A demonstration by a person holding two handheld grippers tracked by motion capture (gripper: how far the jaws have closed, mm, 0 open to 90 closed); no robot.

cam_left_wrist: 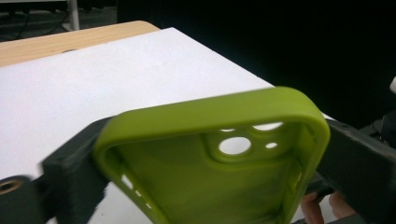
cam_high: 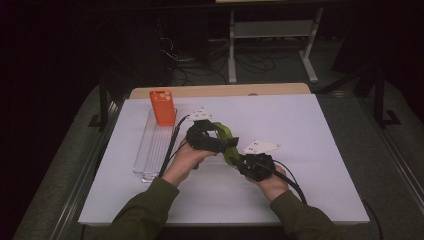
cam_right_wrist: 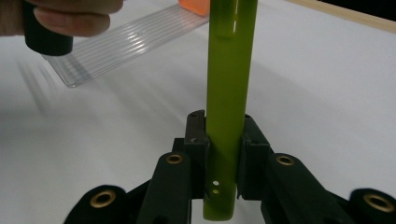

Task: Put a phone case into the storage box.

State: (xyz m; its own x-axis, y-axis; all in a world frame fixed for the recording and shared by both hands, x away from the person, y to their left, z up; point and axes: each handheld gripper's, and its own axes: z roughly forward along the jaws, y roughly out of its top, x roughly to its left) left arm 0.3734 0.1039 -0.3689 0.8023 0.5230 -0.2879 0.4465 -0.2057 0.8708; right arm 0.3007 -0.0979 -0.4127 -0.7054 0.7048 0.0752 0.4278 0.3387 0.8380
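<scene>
The green phone case is held up above the white table, between the two grippers and to the right of the orange phone case. The right gripper is clamped tight on its thin edge. The left gripper stands wide across its camera end, one jaw against each side. The orange case rests at the far end of a clear ribbed tray.

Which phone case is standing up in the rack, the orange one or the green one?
The orange phone case. It stands upright at the far end of the clear rack. The green phone case is held above the table between both claws.
</scene>
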